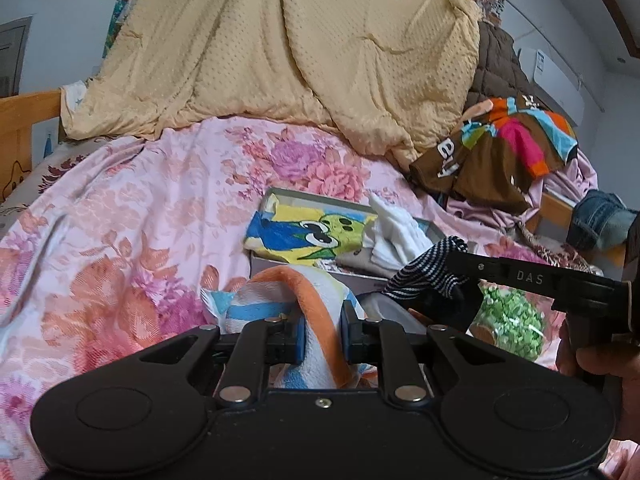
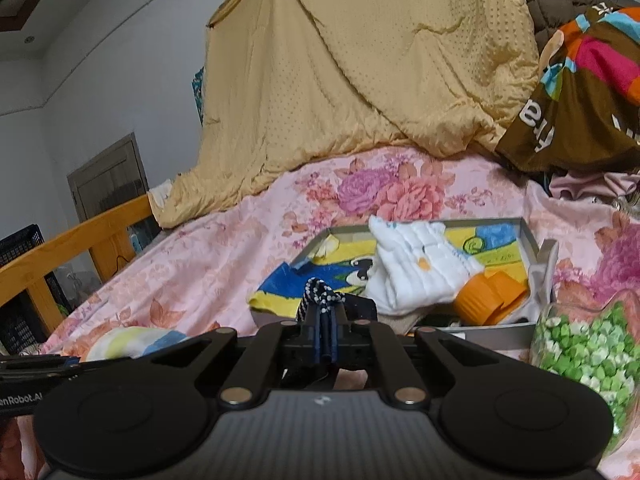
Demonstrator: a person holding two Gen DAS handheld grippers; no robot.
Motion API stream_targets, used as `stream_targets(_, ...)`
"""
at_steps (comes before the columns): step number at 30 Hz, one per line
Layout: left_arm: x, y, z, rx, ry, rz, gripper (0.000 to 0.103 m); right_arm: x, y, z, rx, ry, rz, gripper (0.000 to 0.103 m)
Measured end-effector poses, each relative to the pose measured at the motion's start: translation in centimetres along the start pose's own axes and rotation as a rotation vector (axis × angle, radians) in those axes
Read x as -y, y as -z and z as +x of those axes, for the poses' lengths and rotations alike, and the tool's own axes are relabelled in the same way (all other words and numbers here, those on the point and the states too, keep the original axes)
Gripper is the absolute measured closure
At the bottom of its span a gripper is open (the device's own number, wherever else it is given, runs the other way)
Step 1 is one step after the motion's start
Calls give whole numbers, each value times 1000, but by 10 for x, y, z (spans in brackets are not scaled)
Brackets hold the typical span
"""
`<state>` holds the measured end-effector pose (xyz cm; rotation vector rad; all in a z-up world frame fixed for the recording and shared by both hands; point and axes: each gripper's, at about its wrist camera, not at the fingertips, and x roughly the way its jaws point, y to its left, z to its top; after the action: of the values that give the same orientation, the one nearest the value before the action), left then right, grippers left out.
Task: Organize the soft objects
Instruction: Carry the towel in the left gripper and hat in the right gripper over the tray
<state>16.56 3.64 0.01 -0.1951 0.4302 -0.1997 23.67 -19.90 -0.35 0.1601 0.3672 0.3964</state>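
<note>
Orange-edged towel (image 1: 320, 312) pinched in left hand-held gripper (image 1: 322, 334); right hand-held gripper (image 2: 326, 334) pinching striped sock (image 2: 320, 296).

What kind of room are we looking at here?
Most likely a bedroom: a wooden bed frame carries a pink floral sheet, with a tan quilt heaped behind it and clothes piled to one side.
</note>
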Motion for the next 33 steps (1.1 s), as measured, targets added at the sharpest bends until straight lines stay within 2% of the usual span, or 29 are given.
stream_targets(11,4,2,-18,8,23,-7,86,8,-12,-3,-4,-69,27,98)
stream_targets(21,8,-28,-23,73,34,-65,86,28,-28,-3,48,-126,54,98)
stream_targets(25,13,-50,-6,90,25,-54,86,38,-35,5,40,-143,69,98)
stream_targets(29,22,-69,19,97,12,-6,86,42,-43,19,38,-162,19,98)
stream_targets(33,31,-88,49,103,12,4,86,53,-54,35,61,-180,28,98)
